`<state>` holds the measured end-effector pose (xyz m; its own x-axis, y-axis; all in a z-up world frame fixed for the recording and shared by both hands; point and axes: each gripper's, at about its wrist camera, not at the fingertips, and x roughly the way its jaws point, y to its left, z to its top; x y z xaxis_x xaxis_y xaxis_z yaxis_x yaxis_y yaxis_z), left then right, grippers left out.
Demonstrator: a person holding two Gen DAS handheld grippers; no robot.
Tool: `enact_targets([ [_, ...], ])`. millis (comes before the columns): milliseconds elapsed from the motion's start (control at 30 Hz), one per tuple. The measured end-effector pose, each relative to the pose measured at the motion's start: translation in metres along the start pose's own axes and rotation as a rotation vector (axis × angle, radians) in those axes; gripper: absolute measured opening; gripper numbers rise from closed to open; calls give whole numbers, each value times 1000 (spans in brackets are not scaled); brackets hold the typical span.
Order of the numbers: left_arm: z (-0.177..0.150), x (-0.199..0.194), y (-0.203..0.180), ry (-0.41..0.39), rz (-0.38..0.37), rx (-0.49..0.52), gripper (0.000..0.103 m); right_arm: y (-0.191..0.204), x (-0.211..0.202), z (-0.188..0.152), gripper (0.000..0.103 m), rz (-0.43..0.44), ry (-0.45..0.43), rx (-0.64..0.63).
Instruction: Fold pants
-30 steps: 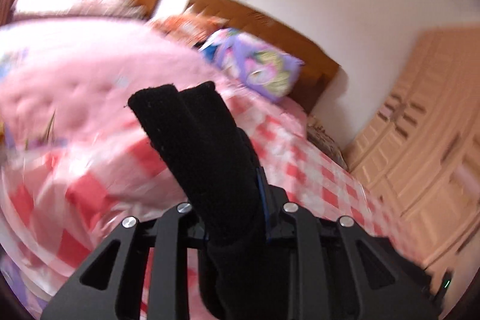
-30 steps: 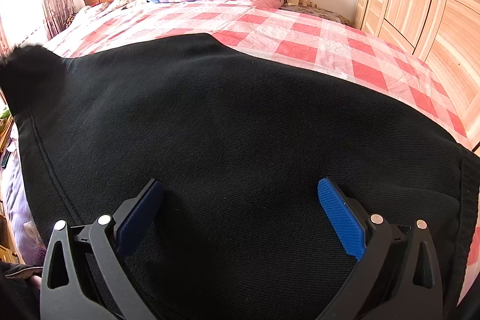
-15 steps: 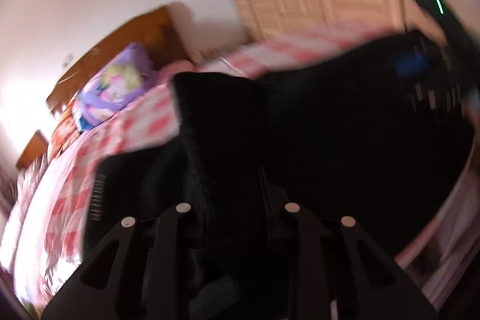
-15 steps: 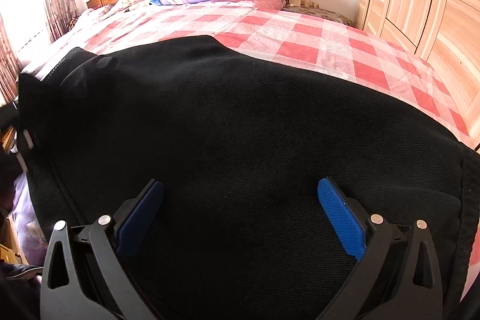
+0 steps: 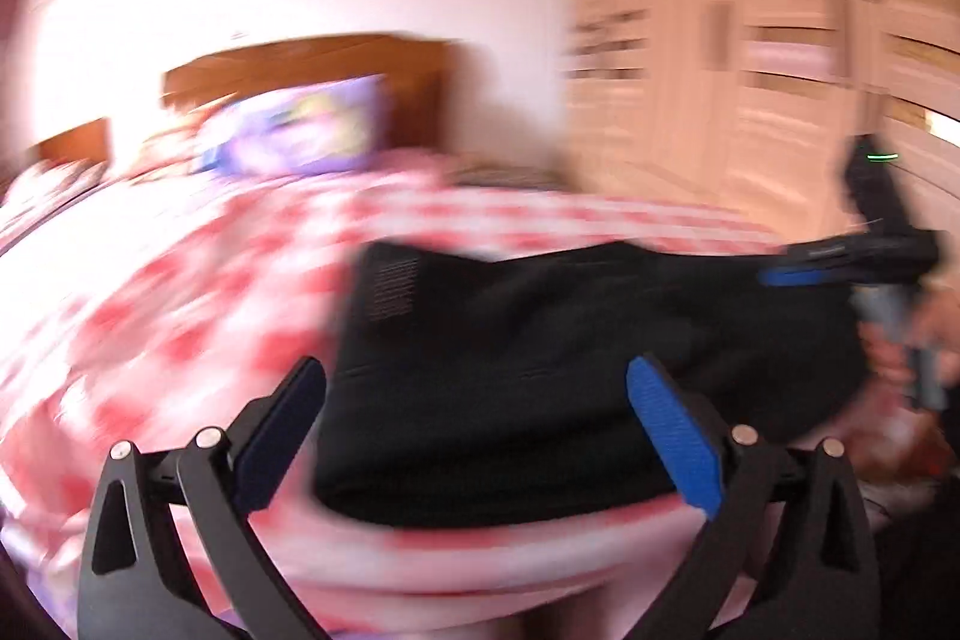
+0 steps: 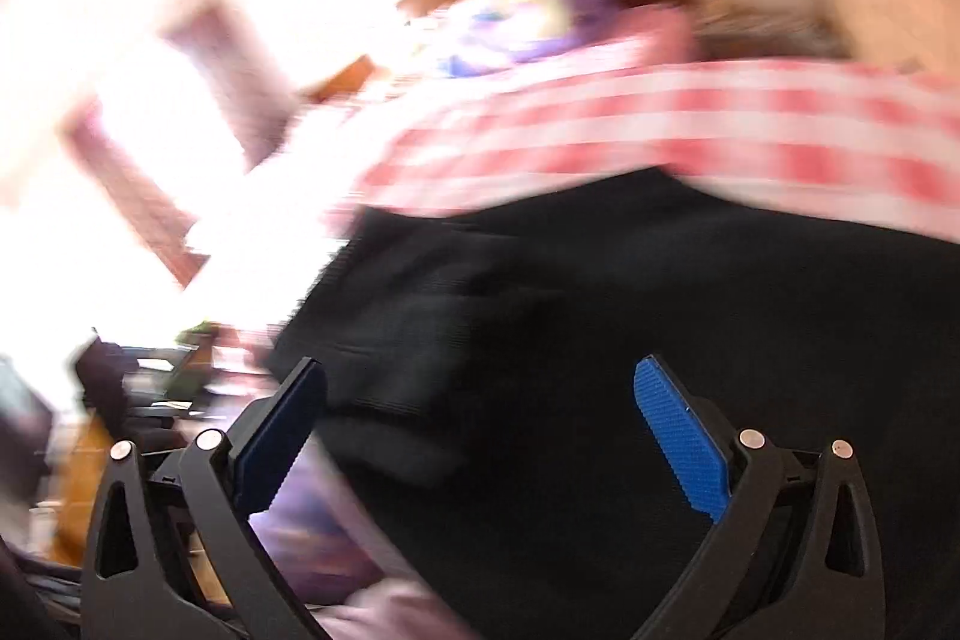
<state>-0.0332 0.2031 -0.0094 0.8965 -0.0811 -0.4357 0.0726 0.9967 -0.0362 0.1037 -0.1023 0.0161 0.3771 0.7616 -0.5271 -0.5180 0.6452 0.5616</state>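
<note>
2 grippers are showing, both w/ jaws spread wide & nothing between the pads. Left gripper (image 5: 477,421) has just been opening its jaws; no cloth is sitting between them now, and it's hovering over the near edge of the black pants (image 5: 540,352). Pants are lying folded on the red-checked bedsheet (image 5: 180,292), toward the bed's near side. Right gripper (image 6: 480,430) is hanging above the same cloth (image 6: 660,340), not pinching it; it's also showing at the far right of the left view (image 5: 840,268). Purple pillow (image 5: 300,130) is sitting by the wooden headboard (image 5: 312,58). Both views are blurring heavily.
</note>
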Motion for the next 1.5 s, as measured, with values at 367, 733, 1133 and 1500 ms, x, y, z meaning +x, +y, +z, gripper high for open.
enact_targets([
  [367, -27, 44, 2, 136, 137, 176, 101, 2, 79, 4, 71, 33, 257, 150],
  [733, -32, 49, 0, 149, 143, 149, 102, 48, 68, 7, 13, -38, 128, -128],
  [1133, -36, 45, 12, 141, 175, 126, 102, 6, 53, -56, 13, -2, 235, -3],
  [1500, -33, 18, 21, 114, 150, 181, 102, -35, 41, -26, 97, 24, 172, 163],
])
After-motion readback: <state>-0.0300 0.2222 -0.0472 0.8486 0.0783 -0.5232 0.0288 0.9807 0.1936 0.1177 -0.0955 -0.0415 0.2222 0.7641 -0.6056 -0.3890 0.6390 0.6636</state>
